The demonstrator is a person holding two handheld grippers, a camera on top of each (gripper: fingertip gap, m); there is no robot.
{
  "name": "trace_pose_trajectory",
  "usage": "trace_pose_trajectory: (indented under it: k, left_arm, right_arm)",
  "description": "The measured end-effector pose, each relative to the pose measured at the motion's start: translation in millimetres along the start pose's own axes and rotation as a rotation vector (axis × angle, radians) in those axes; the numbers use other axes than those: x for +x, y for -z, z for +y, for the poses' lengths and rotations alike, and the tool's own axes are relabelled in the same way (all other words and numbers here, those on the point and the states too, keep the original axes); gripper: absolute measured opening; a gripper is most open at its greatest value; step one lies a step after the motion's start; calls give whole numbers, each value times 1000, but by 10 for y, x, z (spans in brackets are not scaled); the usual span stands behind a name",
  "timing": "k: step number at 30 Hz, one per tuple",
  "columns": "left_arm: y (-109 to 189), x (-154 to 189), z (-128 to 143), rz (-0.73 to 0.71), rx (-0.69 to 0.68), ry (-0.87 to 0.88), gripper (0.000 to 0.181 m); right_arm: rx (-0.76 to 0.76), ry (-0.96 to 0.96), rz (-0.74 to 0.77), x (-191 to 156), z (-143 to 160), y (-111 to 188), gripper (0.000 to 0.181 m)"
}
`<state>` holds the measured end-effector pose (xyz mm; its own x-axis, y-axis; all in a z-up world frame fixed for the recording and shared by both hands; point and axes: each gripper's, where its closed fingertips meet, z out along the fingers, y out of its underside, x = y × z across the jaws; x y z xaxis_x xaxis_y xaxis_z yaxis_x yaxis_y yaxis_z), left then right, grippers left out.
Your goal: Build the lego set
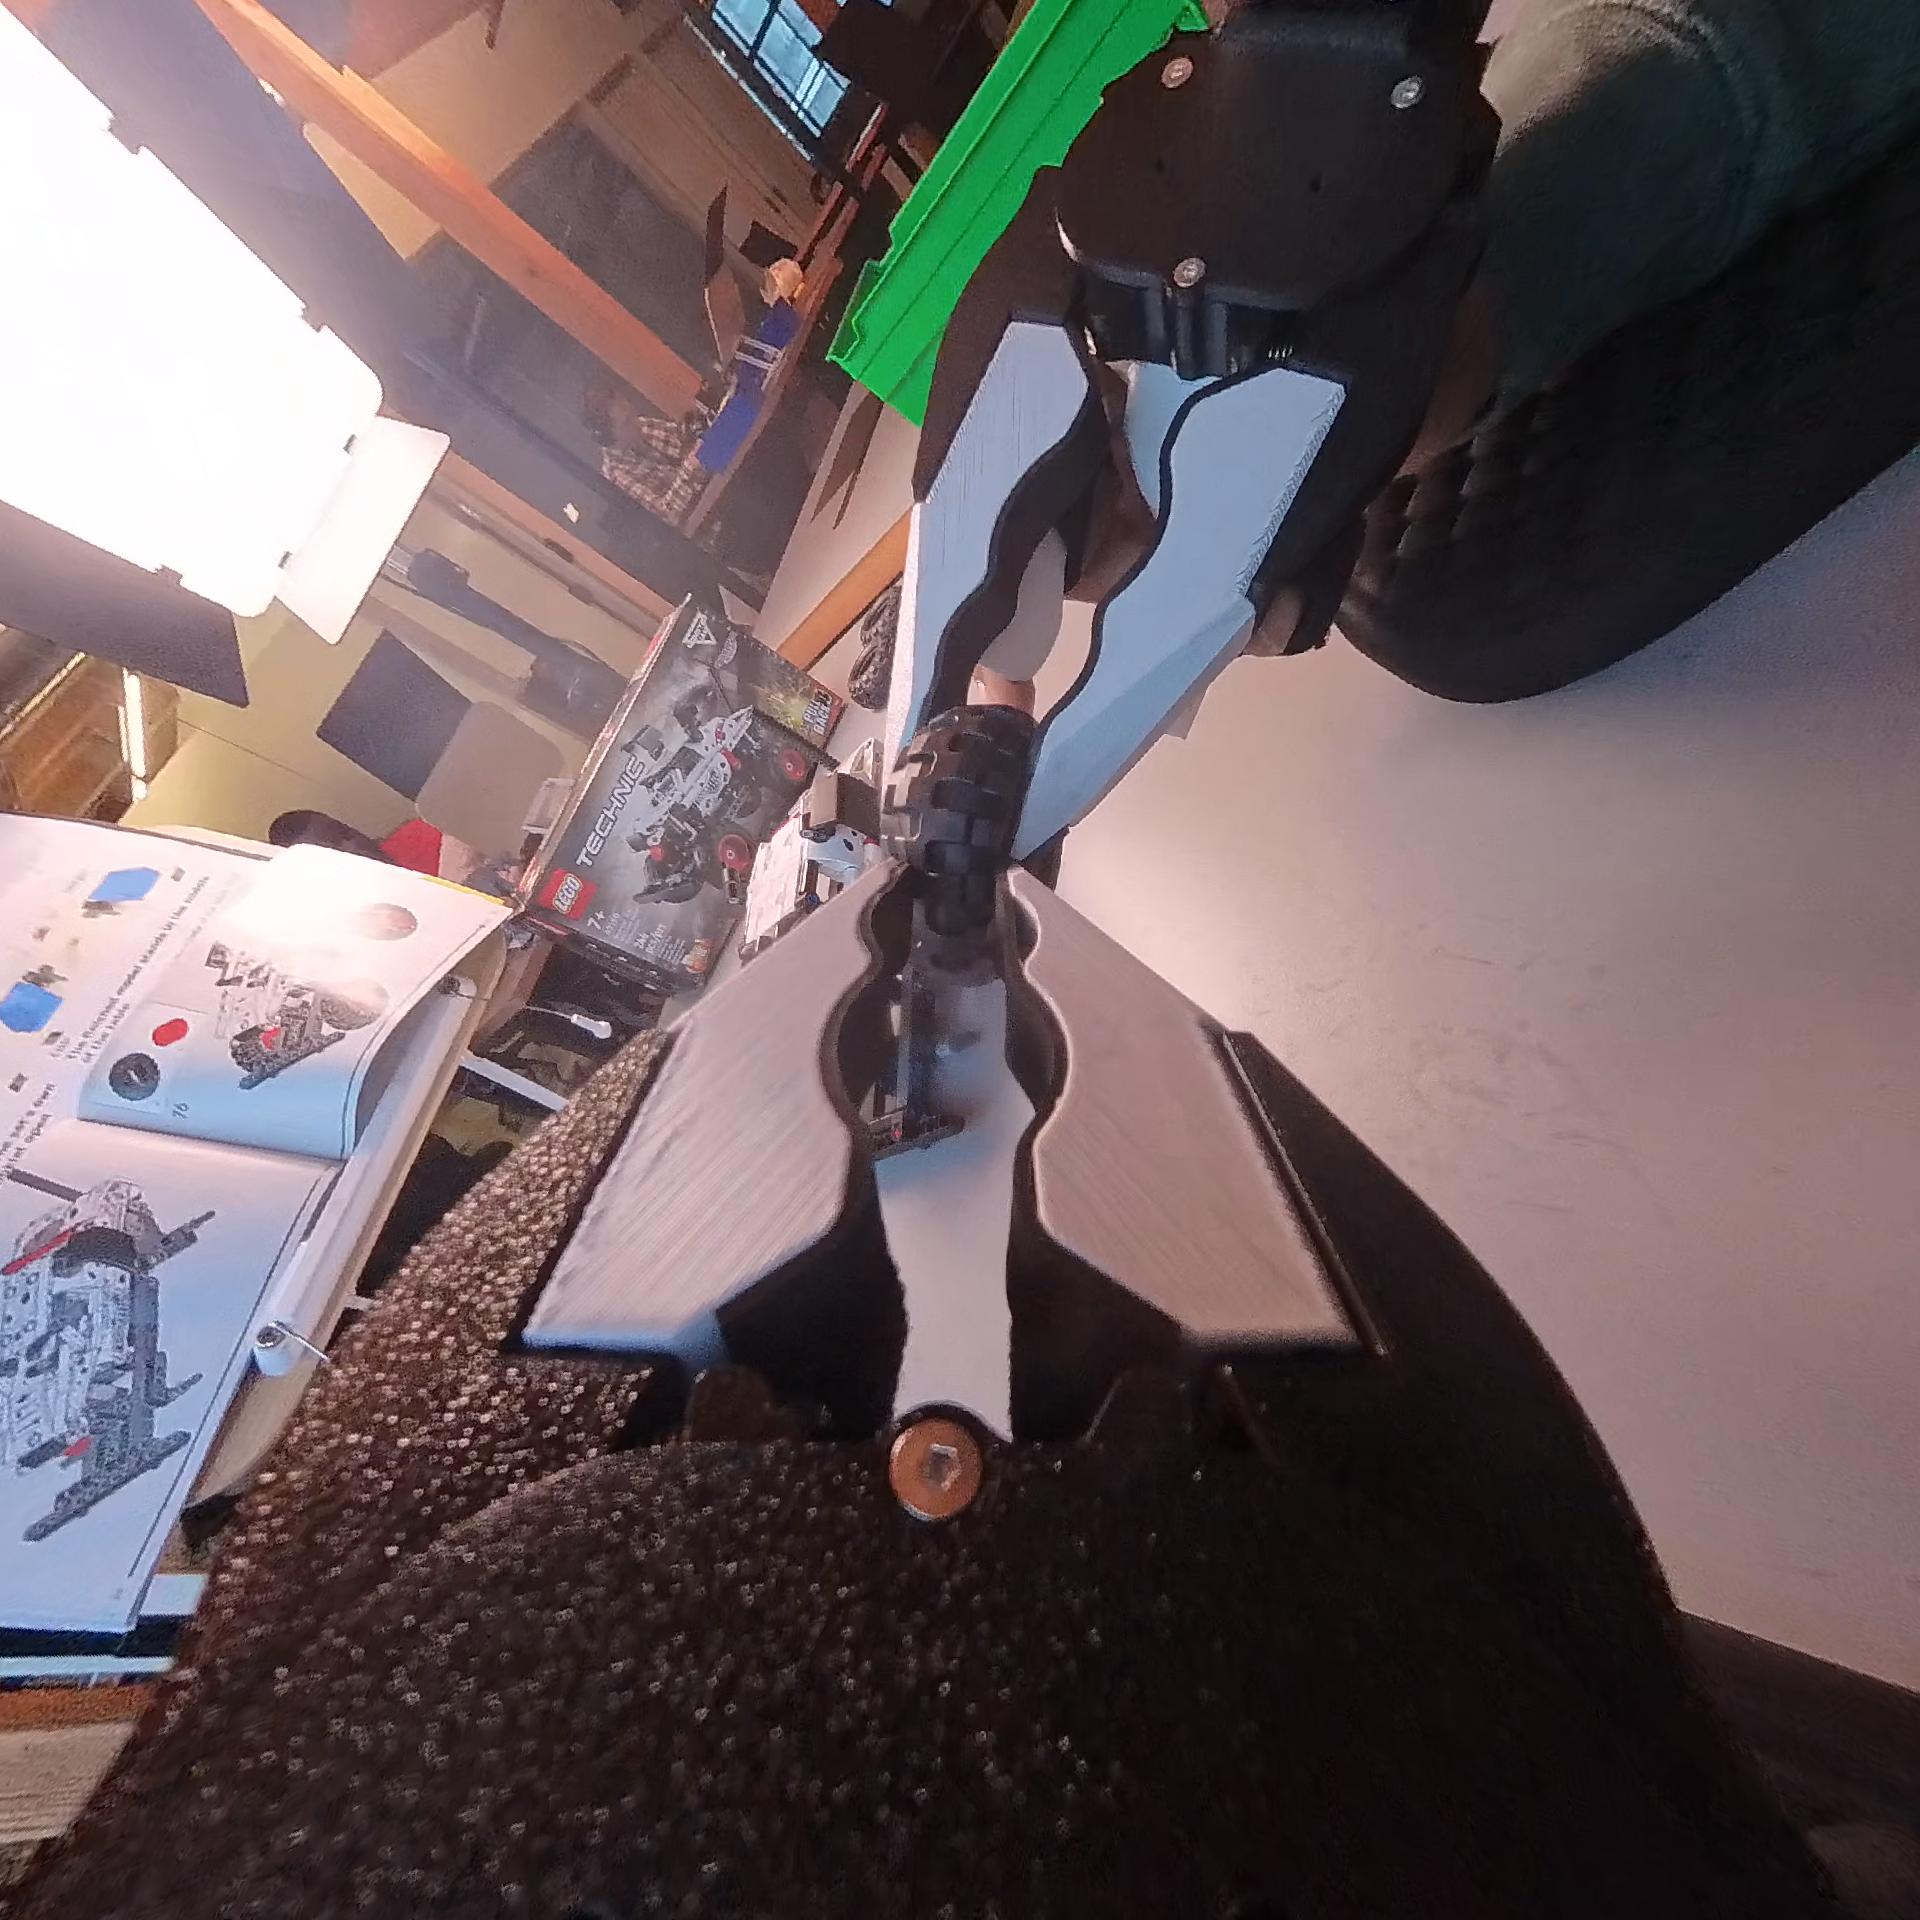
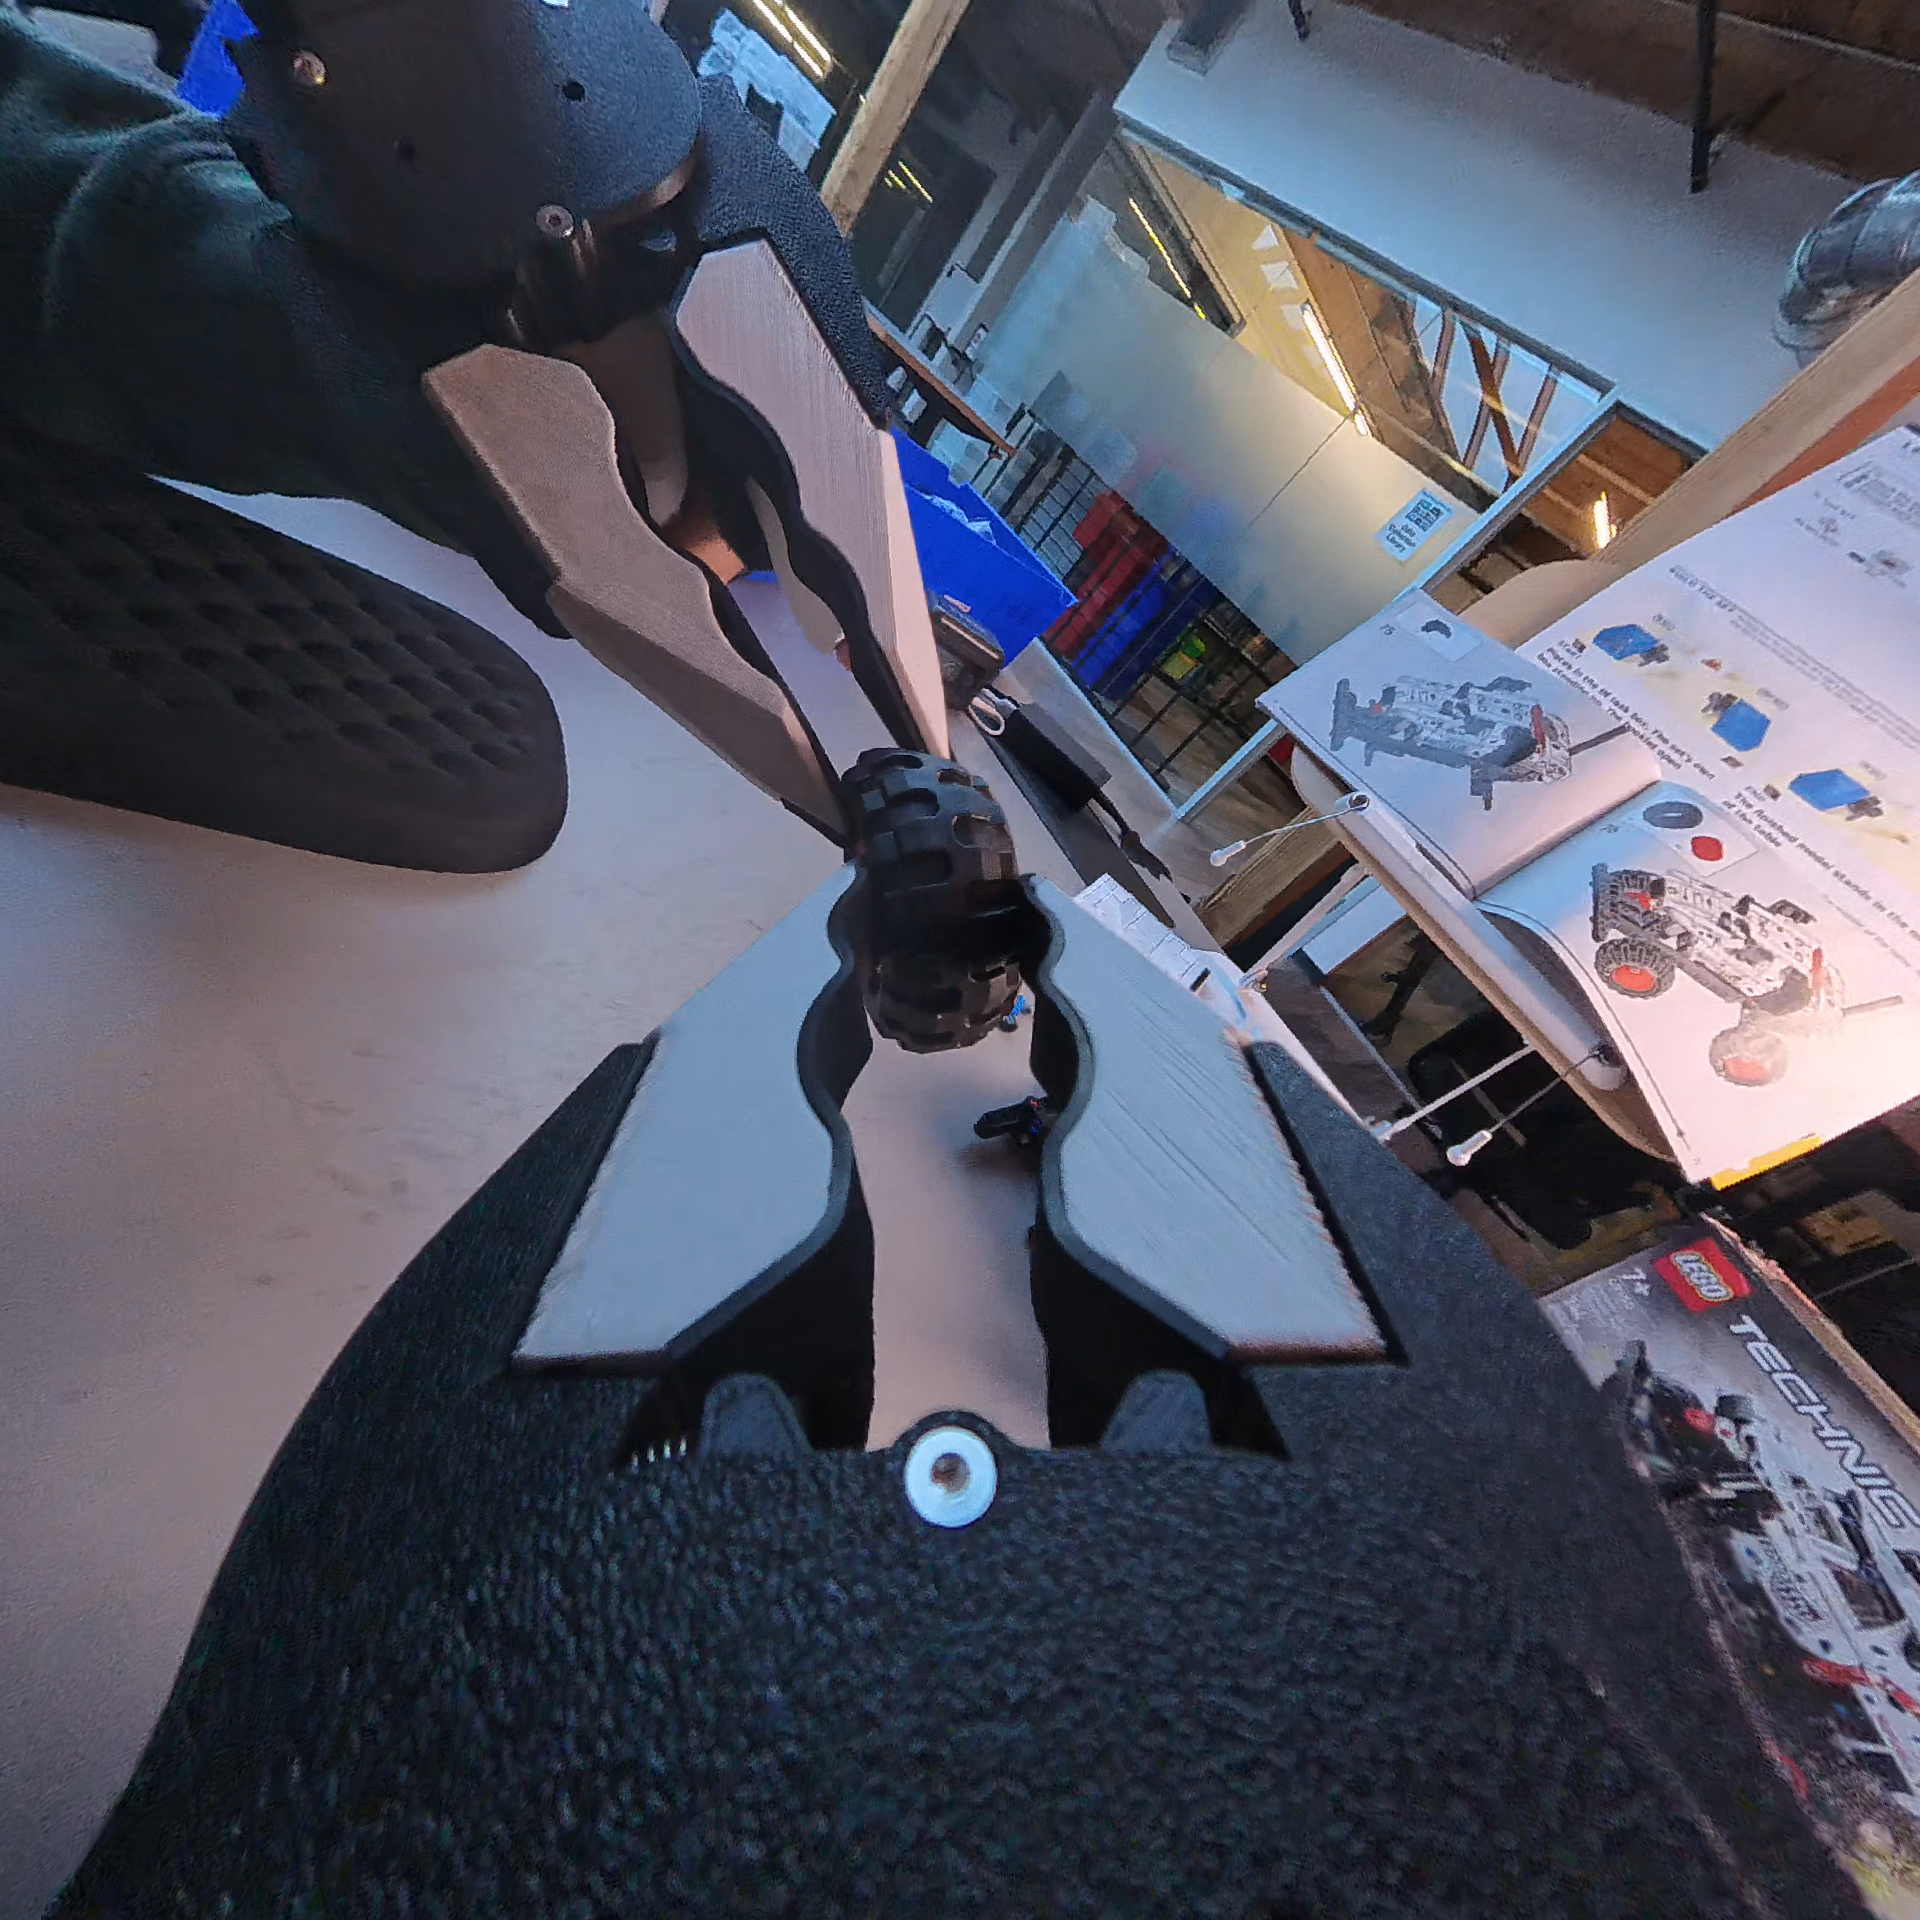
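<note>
Pale, scuffed tabletop stretches beneath both grippers, with a workshop of timber beams and glass partitions behind. Between the two tools sits a black knobby lego tyre, its tread made of chunky square blocks; in the left wrist view the same tyre shows a grey rim edge on its side.

The right gripper has its pale fingers pressed against the tyre on both sides, gripping it at the tips. The left gripper meets the tyre from the opposite direction, its fingertips touching the tread; whether it is truly clamping cannot be told. Just under the left tool's fingers lies a dark lego frame piece, blurred.

Off to the right tool's right stands an open instruction booklet on a tilted stand, and nearer, the lego box. A few small dark parts lie on the table between the right tool's fingers.
</note>
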<state>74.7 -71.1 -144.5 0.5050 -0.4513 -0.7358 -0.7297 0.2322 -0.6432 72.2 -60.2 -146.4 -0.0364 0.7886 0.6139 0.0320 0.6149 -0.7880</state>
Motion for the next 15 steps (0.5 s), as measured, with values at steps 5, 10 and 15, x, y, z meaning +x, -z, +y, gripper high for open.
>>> trace_pose_trajectory:
  k: [5,10,15]
  left_arm:
    - [-12,9,-3,42,15,149,8]
    - [5,41,28,173,103,345,13]
    - [80,151,56,336,97,342,61]
  right_arm:
    - [-24,-96,-6,17,37,-6,23]
    - [-44,-78,-61,-34,113,7,22]
    - [42,102,-132,-226,-31,45,24]
